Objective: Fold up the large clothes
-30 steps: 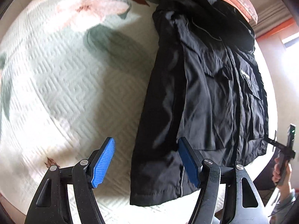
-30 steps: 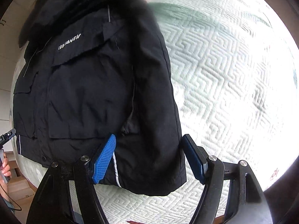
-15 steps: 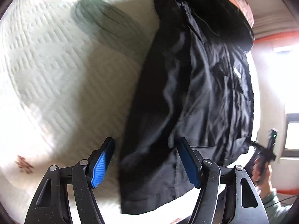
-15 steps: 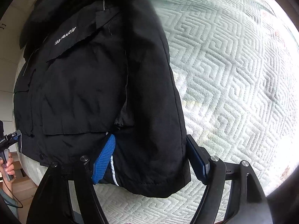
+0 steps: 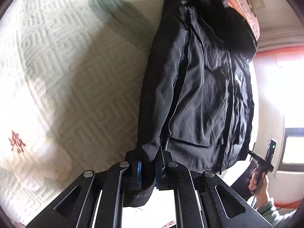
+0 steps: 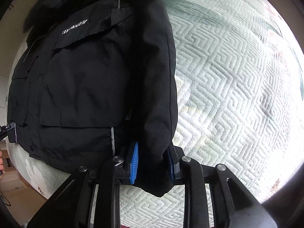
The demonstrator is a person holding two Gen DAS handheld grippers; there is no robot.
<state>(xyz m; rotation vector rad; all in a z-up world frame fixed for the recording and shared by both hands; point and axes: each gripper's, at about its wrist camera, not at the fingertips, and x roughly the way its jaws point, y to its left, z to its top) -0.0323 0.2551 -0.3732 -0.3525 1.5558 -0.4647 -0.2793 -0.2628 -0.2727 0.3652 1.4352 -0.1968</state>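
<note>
A black hooded jacket [image 5: 205,98] [image 6: 85,79] lies face up on a pale green quilted bedspread [image 5: 66,76] [image 6: 228,95]. It has white lettering on the chest and flap pockets. Each sleeve runs along the body. In the left wrist view, my left gripper [image 5: 148,167] is shut on the bunched cuff of the near sleeve [image 5: 157,95]. In the right wrist view, my right gripper [image 6: 153,163] has the other sleeve's [image 6: 157,76] cuff between its blue pads. Those jaws are closing and the pads press the fabric on both sides.
The bedspread stretches wide beside each sleeve. At the jacket's far hem in the left wrist view, a hand [image 5: 256,180] holds the other gripper's handle. A pink pillow [image 5: 245,5] lies past the hood. A wooden floor [image 6: 11,180] shows beyond the bed edge.
Both pairs of jaws have closed from wide open onto the sleeve cuffs. The left gripper has sunk towards the cuff, which is now bunched between its pads.
</note>
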